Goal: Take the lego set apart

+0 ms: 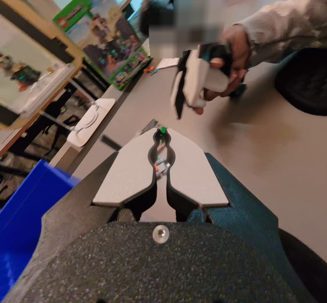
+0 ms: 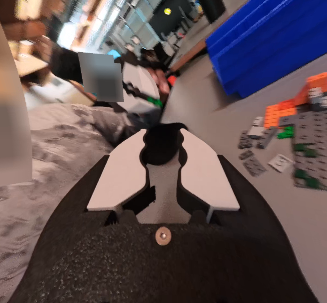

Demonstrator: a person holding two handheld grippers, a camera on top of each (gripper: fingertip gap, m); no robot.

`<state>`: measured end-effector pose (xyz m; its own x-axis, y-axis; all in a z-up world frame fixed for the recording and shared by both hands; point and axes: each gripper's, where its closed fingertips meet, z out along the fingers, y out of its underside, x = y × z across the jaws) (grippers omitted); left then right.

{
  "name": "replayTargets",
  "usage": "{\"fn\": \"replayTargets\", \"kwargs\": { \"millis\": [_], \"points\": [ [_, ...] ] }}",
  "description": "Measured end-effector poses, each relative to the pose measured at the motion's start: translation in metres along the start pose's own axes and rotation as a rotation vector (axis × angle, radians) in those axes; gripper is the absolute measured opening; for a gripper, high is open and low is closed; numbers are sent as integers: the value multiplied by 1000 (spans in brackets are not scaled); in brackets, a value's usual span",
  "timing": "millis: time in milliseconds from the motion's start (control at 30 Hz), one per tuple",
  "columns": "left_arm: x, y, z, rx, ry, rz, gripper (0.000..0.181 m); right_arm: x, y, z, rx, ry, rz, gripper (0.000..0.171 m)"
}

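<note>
The left gripper [image 1: 162, 131] is tilted over the bench [image 1: 238, 153], jaws clamped on a green lego piece [image 1: 163, 129]; the right gripper [image 2: 163, 133], raised and hand-held, has jaws apart; the lego set [image 2: 300, 135] lies on the bench

Your light is soft, even indoor light, neither dim nor harsh. Both wide-angle views bend hard at the edges. In your left wrist view the left gripper [image 1: 161, 133] is sharp, while the right gripper [image 1: 184, 91] ahead of it and to the right smears with motion. In your right wrist view the lego set [image 2: 299, 139], right of the tongs, is blurred; the bright windows [image 2: 106, 17] beyond wash out.
</note>
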<state>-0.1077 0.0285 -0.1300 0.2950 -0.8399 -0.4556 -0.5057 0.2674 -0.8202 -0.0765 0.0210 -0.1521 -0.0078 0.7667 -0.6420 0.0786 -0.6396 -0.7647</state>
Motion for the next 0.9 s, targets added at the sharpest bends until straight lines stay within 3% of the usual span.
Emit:
{"fn": "replayTargets", "kwargs": {
  "millis": [100,267,467,633,900],
  "points": [
    [-54,20,-22,-91,-131,-84,5,25,3,-15,-54,210,-128,30],
    [-126,89,-44,-322,-279,-308,5,62,19,-27,-208,449,-271,31],
    [-137,146,-44,-502,-278,-428,28,95,43,-20,-417,586,-368,35],
    [-132,143,-41,-485,-280,-402,35,110,46,-8,-529,633,-429,40],
    [-108,108,-40,-347,-245,-362,34,122,48,3,-676,670,-422,45]
  ]
}}
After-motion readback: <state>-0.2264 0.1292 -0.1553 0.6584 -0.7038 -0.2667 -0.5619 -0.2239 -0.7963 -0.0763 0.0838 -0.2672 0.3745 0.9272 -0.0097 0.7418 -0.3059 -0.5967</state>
